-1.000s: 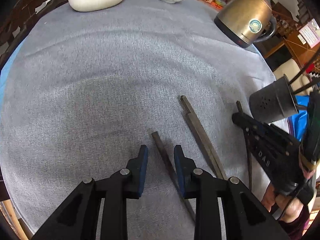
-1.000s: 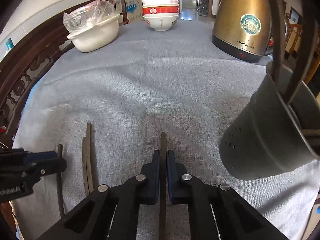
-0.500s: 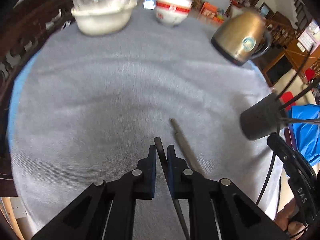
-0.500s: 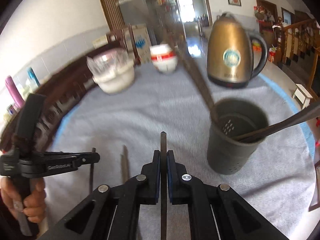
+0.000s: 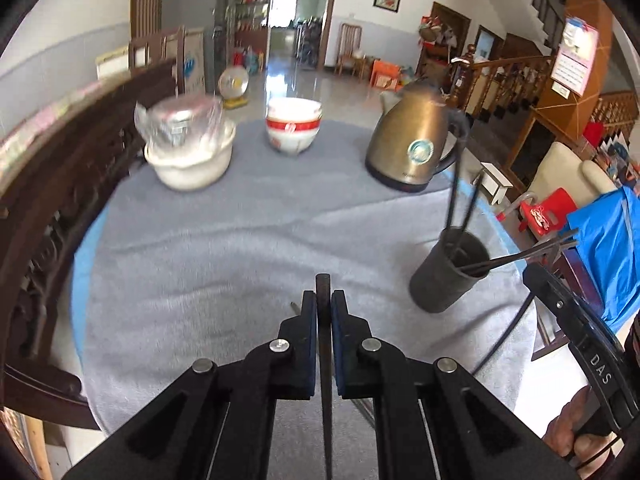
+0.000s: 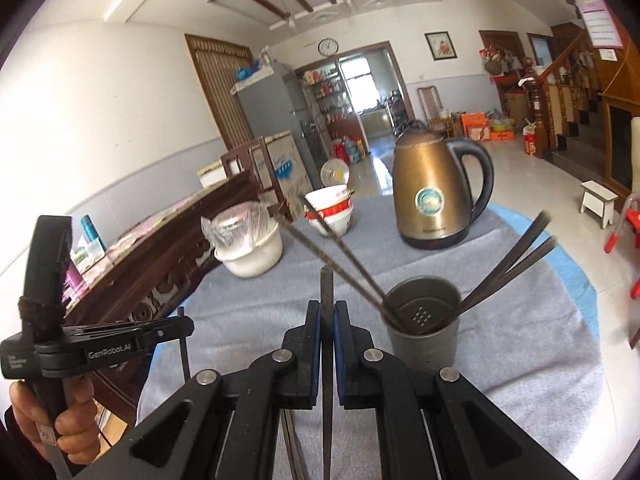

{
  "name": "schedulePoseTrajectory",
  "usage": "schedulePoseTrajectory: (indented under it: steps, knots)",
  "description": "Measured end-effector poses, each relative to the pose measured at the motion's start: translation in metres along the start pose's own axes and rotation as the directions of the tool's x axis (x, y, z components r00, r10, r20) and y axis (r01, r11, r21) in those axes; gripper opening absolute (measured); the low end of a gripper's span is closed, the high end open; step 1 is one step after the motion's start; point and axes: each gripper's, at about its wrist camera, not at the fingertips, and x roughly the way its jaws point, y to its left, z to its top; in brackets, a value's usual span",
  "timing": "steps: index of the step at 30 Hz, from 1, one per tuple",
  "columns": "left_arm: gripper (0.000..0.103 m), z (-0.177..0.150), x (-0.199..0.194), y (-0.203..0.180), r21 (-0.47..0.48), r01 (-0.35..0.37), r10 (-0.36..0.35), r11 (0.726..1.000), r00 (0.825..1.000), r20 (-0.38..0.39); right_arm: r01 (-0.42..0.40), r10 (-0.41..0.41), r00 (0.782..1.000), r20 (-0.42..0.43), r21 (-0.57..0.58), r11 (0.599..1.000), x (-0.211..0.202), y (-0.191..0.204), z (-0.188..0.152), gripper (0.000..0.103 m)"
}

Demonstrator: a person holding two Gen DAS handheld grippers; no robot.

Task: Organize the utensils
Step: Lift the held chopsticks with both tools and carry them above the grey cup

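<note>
Both pairs of fingers pinch one dark chopstick each, left gripper [image 5: 323, 305] and right gripper [image 6: 327, 313], the sticks' lower ends cut off by the frame.

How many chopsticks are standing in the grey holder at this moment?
4. In the holder, one pair leans left and the other pair leans right, all with their lower ends inside. A shorter utensil deep inside could be hidden.

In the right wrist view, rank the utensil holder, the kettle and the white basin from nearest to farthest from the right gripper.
1. Utensil holder: just ahead, right of the right gripper.
2. White basin and kettle: both farther back, basin to the left, kettle to the right; too close to call.
</note>
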Motion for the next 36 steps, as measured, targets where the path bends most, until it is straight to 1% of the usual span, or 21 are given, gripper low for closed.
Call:
schedulePoseTrajectory:
  steps: [8,22,29,36]
  knots:
    - [0.007,0.005,-0.022,-0.023,0.047,-0.028,0.026,0.998,0.998,0.050,0.006,-0.007,0.997,0.072,0.010,1.000,-0.022,-0.005,0.012,0.006]
    - [0.007,0.032,-0.047,-0.059,0.111,-0.025,0.012,0.994,0.994,0.112,0.030,-0.029,0.987,0.156,-0.004,1.000,-0.050,-0.016,0.041,0.006]
    - [0.007,0.047,-0.051,-0.074,0.130,0.001,-0.017,0.992,0.993,0.120,0.050,-0.047,0.982,0.183,-0.012,0.999,-0.058,-0.021,0.056,0.006]
    - [0.007,0.066,-0.060,-0.087,0.135,0.064,-0.082,0.989,0.987,0.137,0.074,-0.068,0.974,0.217,-0.019,0.997,-0.067,-0.027,0.070,0.006]
